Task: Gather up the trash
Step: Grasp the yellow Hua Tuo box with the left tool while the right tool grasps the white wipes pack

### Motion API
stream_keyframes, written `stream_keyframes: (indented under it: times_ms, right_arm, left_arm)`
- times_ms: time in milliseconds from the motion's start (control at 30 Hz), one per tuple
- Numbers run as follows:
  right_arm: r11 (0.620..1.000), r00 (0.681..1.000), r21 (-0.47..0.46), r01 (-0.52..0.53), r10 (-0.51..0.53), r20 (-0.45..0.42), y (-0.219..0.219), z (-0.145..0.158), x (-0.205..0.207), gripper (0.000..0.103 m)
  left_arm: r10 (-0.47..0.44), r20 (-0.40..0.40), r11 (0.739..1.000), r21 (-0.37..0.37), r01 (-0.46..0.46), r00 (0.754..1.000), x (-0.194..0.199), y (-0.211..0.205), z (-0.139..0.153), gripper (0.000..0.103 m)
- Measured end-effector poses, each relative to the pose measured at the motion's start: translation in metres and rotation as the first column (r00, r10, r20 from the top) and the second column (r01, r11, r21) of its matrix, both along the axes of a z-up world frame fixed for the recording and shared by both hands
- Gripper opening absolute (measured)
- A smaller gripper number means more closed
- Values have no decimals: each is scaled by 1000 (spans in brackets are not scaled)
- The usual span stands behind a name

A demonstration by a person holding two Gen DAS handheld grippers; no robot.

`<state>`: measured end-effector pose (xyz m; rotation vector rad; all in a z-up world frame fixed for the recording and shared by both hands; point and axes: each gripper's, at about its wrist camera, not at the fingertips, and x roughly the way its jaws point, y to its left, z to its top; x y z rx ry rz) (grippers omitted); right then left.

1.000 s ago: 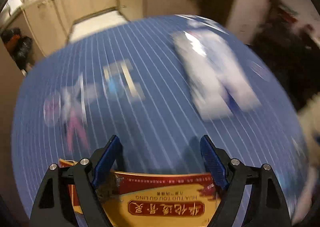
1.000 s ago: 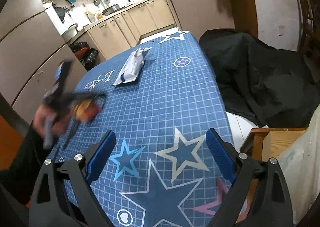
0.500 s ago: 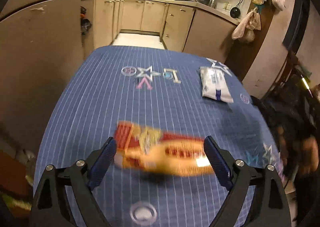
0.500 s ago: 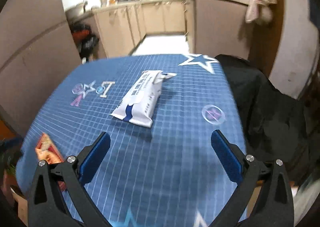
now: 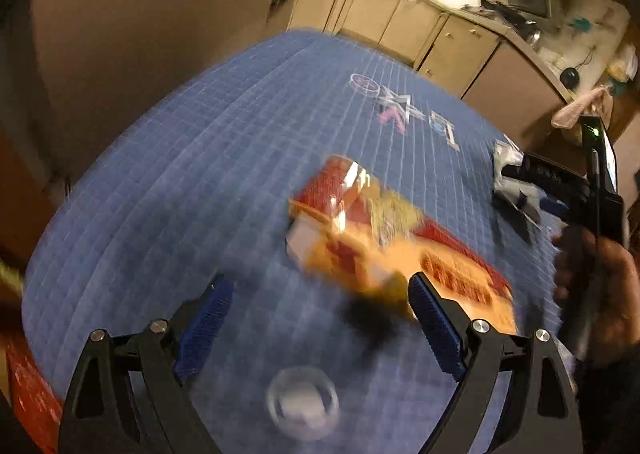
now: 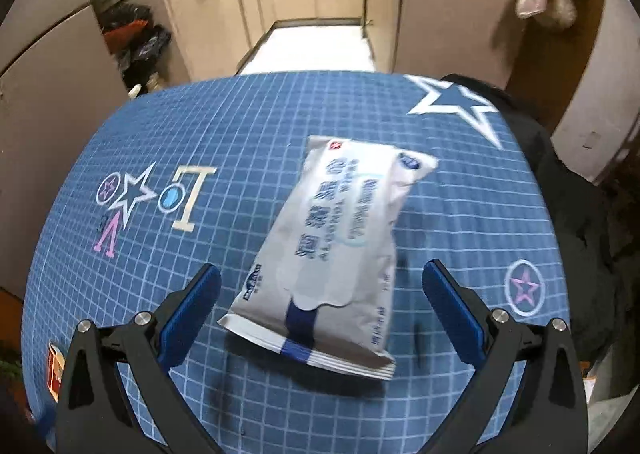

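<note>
We see the blue tablecloth (image 6: 248, 125) filling both views. In the right view, the white wipes pack (image 6: 332, 250) lies at the centre, between the wide jaws of our right gripper (image 6: 322, 294), untouched. In the left view, our left gripper (image 5: 320, 310) is opening; the blurred red-orange wrapper (image 5: 396, 242) lies just beyond, right of centre.

Motion blur smears the red-and-orange packet (image 5: 384, 238), its print unreadable, and the tablecloth (image 5: 200, 181) grid around it.
</note>
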<state>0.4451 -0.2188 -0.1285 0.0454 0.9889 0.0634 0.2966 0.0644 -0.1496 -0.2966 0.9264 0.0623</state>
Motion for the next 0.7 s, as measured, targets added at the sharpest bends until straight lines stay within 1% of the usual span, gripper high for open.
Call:
stream_keyframes:
  times_ms: [33,100,133,167,200,233,267,300,333,367,400,433,467,500,533,567,600,667,700]
  right_arm:
    - [999,1000,32,-9,9,-4,-3,-1,0,97]
    - [998,1000,58,-4,4,-2,-6,0,0,97]
    - [998,1000,65,-1,1,-1,-10,0,-1,97]
    - [998,1000,68,3,-3,-2,-13,0,-1,97]
    - [997,1000,71,4,-4,-5,-16,-1,-1,97]
    - [997,1000,71,6,-5,-9,-19,-1,-1,97]
    - [998,1000,69,9,-8,-11,-21,-1,-2,97]
    - [997,1000,72,15,-14,-11,-25,0,-3,97]
    - [997,1000,81,15,-14,-12,-27,1,-4,97]
    - [996,1000,89,11,-10,-11,-30,2,-6,97]
    - [996,1000,87,9,-8,-9,-31,2,-7,97]
    - [997,1000,77,7,-7,-4,-34,2,-9,97]
    - [997,1000,73,1,-1,-2,-35,1,-10,97]
    - [997,1000,72,-7,7,-6,-36,-1,-10,97]
    - [998,1000,70,-10,11,-13,-36,-4,-9,97]
    - [998,1000,68,-7,9,-18,-37,-6,-9,97]
    - [997,1000,71,-5,7,-22,-37,-9,-9,97]
    - [995,999,96,-4,7,-31,-41,-13,-10,97]
    - [994,999,113,2,2,-36,-44,-14,-10,97]
  left_arm:
    - [-46,-1,999,16,46,999,12,-4,1,96]
    - [-156,-42,987,20,157,987,47,-8,-1,99]
    - [-193,-55,980,39,195,980,69,-12,0,99]
    - [-230,-68,972,33,232,971,89,-18,2,98]
    - [-286,-67,955,59,290,956,112,-27,4,98]
    - [-315,-44,939,128,318,948,128,-36,6,98]
    - [-312,-36,928,205,312,950,139,-43,7,98]
    - [-286,-35,917,280,284,958,147,-47,9,96]
    - [-280,-24,925,261,276,960,152,-45,18,96]
    - [-300,1,936,190,295,954,149,-42,27,96]
    - [-304,22,941,161,297,952,144,-39,34,96]
    - [-290,49,947,160,279,956,134,-36,43,96]
    - [-295,66,947,154,282,953,121,-35,50,96]
    - [-328,70,939,133,317,942,108,-36,53,96]
    - [-407,59,911,105,400,912,96,-48,55,96]
    - [-494,39,866,109,487,869,86,-66,54,96]
    - [-545,34,833,131,537,838,74,-80,52,96]
    - [-615,47,780,182,599,787,66,-105,52,96]
    - [-646,43,755,181,630,762,67,-117,50,96]
